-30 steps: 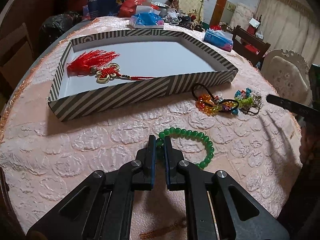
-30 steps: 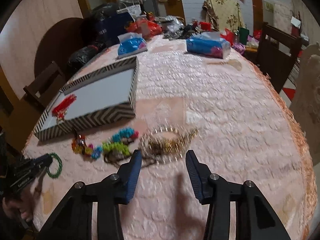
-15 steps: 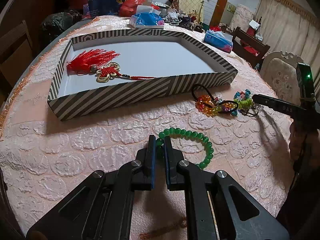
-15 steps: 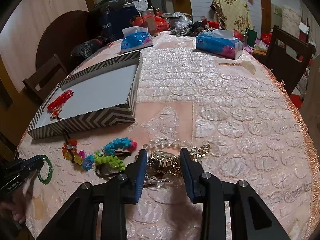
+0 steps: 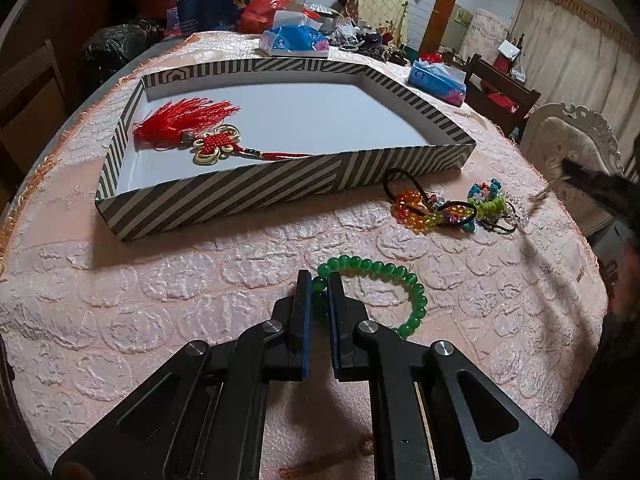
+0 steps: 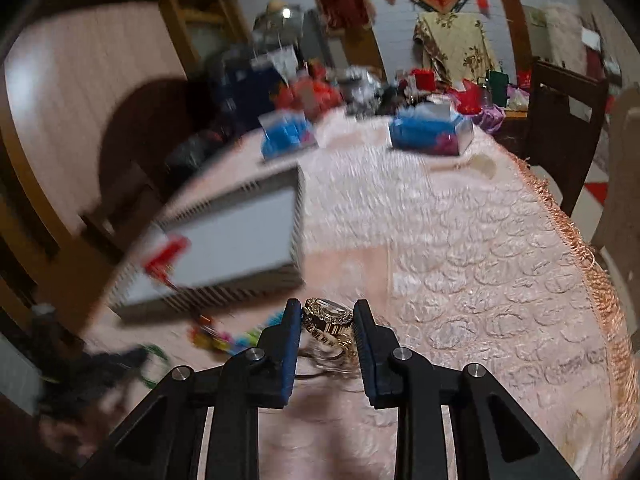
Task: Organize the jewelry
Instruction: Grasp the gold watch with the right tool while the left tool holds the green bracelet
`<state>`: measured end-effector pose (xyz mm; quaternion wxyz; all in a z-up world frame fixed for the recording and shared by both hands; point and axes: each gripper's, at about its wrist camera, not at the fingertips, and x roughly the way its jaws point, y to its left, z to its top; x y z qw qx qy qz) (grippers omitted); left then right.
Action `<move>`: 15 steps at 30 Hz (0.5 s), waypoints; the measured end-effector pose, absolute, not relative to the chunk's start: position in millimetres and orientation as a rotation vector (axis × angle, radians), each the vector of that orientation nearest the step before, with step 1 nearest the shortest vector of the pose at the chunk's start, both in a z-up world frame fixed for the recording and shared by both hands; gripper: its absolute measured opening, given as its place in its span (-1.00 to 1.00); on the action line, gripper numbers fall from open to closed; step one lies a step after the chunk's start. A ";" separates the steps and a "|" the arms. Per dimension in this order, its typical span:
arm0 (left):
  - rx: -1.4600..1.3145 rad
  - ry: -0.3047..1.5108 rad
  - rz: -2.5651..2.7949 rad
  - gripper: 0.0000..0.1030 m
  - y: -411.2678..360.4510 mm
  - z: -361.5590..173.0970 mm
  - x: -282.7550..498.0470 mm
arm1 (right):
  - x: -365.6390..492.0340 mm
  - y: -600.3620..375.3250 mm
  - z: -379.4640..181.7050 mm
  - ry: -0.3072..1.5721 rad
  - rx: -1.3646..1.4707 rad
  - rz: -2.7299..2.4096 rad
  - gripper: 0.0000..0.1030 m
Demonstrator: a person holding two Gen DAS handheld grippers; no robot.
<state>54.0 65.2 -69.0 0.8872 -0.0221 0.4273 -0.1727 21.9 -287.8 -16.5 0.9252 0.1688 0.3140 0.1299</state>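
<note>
My left gripper (image 5: 320, 280) is shut on a green bead bracelet (image 5: 384, 270) that lies on the pink tablecloth. Beyond it stands a striped shallow box (image 5: 280, 188) holding a red tassel knot (image 5: 188, 124). Right of the box lies a heap of coloured bead bands (image 5: 440, 208). In the blurred right wrist view, my right gripper (image 6: 327, 312) has its jaws closing on a gold watch (image 6: 326, 318). Both pads press on the watch, which hangs above the cloth. The striped box (image 6: 224, 292) is to its left.
Two blue tissue packs (image 5: 294, 40) (image 5: 438, 80) sit at the table's far side, with bags and clutter behind them. Dark wooden chairs (image 6: 560, 128) stand along the right, and the fringed table edge (image 6: 592, 264) curves close by there.
My right gripper came down over the gold watch, shut on it and rose from the table with it. The left gripper stayed still on the green bracelet.
</note>
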 end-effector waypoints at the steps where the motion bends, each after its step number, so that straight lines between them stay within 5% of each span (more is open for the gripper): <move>1: -0.046 0.888 -0.359 -0.88 65.2 -69.0 54.0 | 17.9 -290.1 -12.8 0.636 0.367 0.277 -0.51; 15: -0.045 0.886 -0.362 -0.88 66.2 -68.6 53.6 | -15.4 -281.7 -32.7 0.672 0.411 0.283 -0.51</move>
